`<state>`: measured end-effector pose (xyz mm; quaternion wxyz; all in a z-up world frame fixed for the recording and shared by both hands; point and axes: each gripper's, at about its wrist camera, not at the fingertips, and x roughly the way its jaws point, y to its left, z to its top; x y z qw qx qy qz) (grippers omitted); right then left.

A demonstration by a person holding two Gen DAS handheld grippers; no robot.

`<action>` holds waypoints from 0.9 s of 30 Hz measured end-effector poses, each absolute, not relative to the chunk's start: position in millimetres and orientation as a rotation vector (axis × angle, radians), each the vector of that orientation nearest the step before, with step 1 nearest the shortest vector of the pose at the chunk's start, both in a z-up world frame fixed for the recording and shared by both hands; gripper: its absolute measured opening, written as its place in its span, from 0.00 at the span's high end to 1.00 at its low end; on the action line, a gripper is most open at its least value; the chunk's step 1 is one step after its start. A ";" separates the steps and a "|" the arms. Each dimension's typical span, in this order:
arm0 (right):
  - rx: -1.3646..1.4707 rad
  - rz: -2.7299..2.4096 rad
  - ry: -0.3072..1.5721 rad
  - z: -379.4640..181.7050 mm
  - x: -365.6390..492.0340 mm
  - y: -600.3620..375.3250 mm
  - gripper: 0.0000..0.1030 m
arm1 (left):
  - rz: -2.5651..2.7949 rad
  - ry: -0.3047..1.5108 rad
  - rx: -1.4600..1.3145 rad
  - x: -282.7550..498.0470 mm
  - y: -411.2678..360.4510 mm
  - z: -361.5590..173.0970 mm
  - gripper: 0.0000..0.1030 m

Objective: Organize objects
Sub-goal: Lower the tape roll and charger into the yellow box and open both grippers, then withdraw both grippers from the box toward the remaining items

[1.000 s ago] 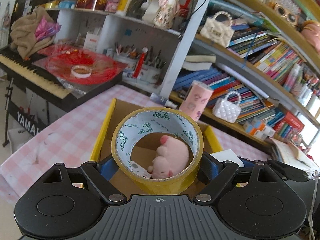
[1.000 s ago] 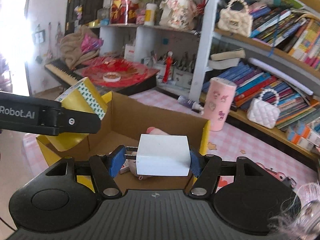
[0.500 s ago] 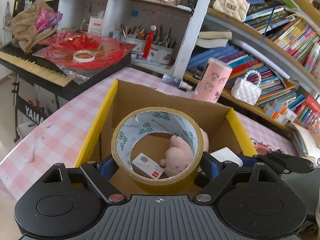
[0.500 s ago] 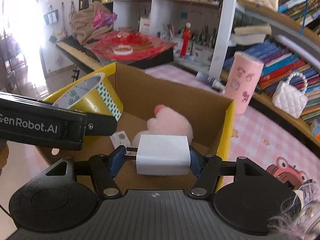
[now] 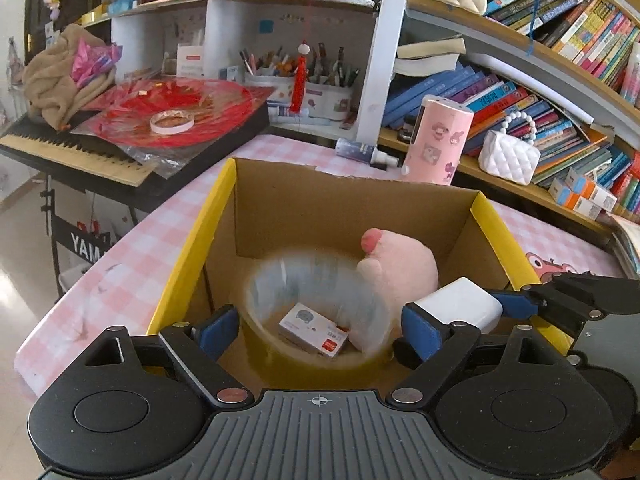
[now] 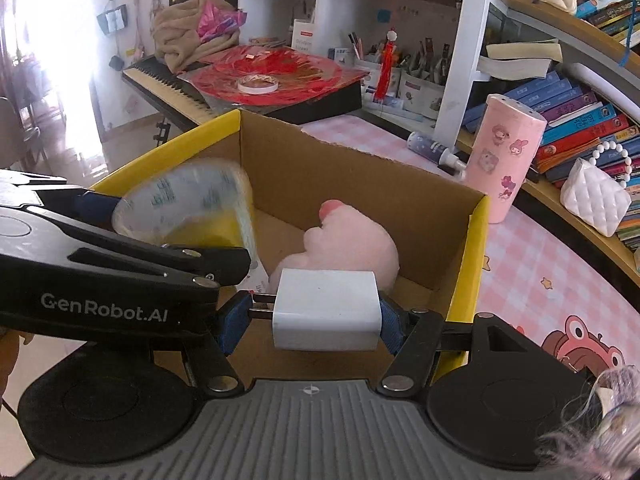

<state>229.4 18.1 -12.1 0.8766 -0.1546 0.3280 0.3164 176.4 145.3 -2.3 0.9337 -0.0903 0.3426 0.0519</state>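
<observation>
The left gripper [image 5: 316, 330] points down into the cardboard box [image 5: 352, 196], jaws spread wide & just been opening; the yellow tape roll [image 5: 316, 352] sits between the blue pads [image 5: 218, 330] but is smeared w/ motion blur, and the pads look clear of its sides, so nothing is gripped. In the right wrist view the same roll [image 6: 188, 208] shows blurred, just above the left gripper's black finger, at the box's left wall. The left gripper tilts downward over the box's near-left corner; its body crosses the left side of the right wrist view.

The right gripper [image 6: 316, 314] is about half closed & clamped on the white charger plug [image 6: 326, 310]; blue pads [image 6: 390, 322] press both ends, metal prongs pointing toward the left pad; it hangs over the box's near edge, also angled down, just beside the left gripper. From the left wrist view the plug [image 5: 460, 308] shows at the right, beside the pink plush toy [image 5: 400, 268].

Inside the box: plush toy near the back-right, a small white card box [image 5: 314, 328] on the floor, seen through the roll's hole. Box stands on a pink checked tablecloth [image 6: 540, 256]; pink cylinder [image 6: 508, 160] upright beyond it, near the bookshelf [image 5: 540, 80]; a keyboard [image 5: 72, 152] off left.
</observation>
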 end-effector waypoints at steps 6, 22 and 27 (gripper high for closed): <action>-0.320 0.635 0.681 -11.1 228.0 18.5 0.37 | 0.098 0.642 -0.179 163.1 142.5 7.1 0.10; -0.240 0.561 0.485 22.9 168.4 -8.3 0.29 | 0.173 0.507 -0.240 100.9 155.0 32.3 0.09; -0.218 0.519 0.450 29.6 144.5 -20.7 0.26 | 0.175 0.507 -0.249 82.0 156.7 30.7 0.09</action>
